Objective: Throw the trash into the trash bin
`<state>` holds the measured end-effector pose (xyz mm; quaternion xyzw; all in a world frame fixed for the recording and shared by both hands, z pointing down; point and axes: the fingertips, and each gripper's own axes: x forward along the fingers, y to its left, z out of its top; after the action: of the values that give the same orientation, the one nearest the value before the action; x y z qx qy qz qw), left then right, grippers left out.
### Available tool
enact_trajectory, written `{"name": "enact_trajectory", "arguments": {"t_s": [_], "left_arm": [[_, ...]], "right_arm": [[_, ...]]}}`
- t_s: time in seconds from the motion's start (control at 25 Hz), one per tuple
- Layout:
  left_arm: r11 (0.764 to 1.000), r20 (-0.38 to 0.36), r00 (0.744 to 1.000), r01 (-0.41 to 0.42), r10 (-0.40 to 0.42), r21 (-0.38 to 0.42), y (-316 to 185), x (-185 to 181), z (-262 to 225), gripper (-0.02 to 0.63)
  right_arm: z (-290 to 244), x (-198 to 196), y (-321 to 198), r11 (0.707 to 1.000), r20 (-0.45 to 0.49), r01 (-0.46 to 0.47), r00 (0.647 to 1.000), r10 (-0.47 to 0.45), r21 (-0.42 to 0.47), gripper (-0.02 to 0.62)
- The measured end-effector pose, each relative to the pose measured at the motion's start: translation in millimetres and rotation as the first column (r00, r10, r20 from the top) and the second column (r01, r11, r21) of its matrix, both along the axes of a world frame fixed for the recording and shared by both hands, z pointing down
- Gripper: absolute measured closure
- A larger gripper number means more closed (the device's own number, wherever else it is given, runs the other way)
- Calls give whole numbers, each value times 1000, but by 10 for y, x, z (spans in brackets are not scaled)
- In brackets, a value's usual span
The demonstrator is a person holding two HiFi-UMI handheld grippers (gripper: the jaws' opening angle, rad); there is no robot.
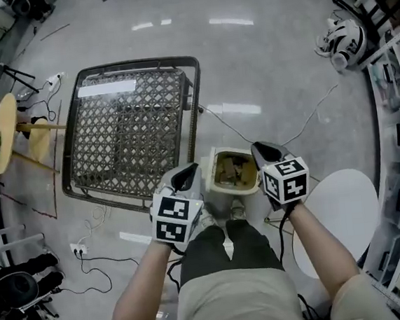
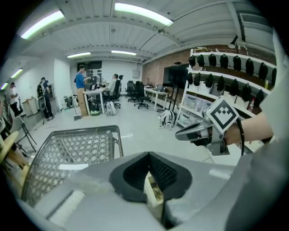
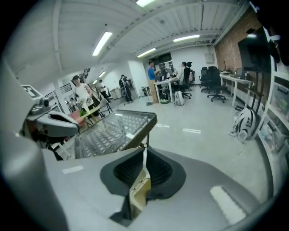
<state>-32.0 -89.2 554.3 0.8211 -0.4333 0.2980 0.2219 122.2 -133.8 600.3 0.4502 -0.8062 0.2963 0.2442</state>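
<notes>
**Both grippers closed beside the bin, trash already inside**

The left gripper (image 1: 186, 172) and right gripper (image 1: 263, 150) hang on either side of the small cream square trash bin (image 1: 227, 151), which stands on the polished grey floor (image 1: 261, 65). Each has its jaws together with nothing clamped. A cream sliver shows low in the slit of each pair. It is probably the bin underneath, though the view there is too tight to be sure. The trash (image 1: 235, 171), a mess of brown and pale scraps, lies inside the bin.

Just left of the bin and running farther off stands a dark-framed table with a woven lattice top (image 1: 130, 127), its near right corner close to the left gripper. Near, on the right, is a round white tabletop (image 1: 341, 205). A thin pale cable (image 1: 309, 121) trails from the bin toward the far right, where a white-and-black bag (image 1: 343, 42) lies by the shelving. A white power strip (image 1: 77, 249) sits near on the left, and a round yellow wooden disc (image 1: 4, 132) stands at the left edge.
</notes>
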Motion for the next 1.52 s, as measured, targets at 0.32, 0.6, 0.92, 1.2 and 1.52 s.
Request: {"name": "enact_trajectory", "arguments": {"t_s": [0.32, 0.6, 0.92, 1.2, 1.52], "left_arm": [[982, -46, 998, 54, -47, 180, -241, -214, -1182, 603], [931, -61, 997, 63, -44, 361, -222, -376, -2218, 603], [828, -74, 995, 92, -61, 552, 21, -610, -3294, 603], [773, -113, 988, 149, -101, 616, 270, -962, -3659, 603], [727, -128, 978, 208, -165, 654, 527, -1218, -3797, 603]], "right_arm": [[-1652, -126, -28, 968, 60, 51, 996, -68, 245, 575], [-2942, -183, 72, 903, 121, 40, 987, -102, 428, 591], [-3993, -379, 448, 807, 137, 79, 971, -195, 586, 591], [-4533, -694, 794, 675, 9, 208, 953, -304, 708, 592], [-4598, -1030, 927, 617, -16, 271, 922, -386, 739, 592]]}}
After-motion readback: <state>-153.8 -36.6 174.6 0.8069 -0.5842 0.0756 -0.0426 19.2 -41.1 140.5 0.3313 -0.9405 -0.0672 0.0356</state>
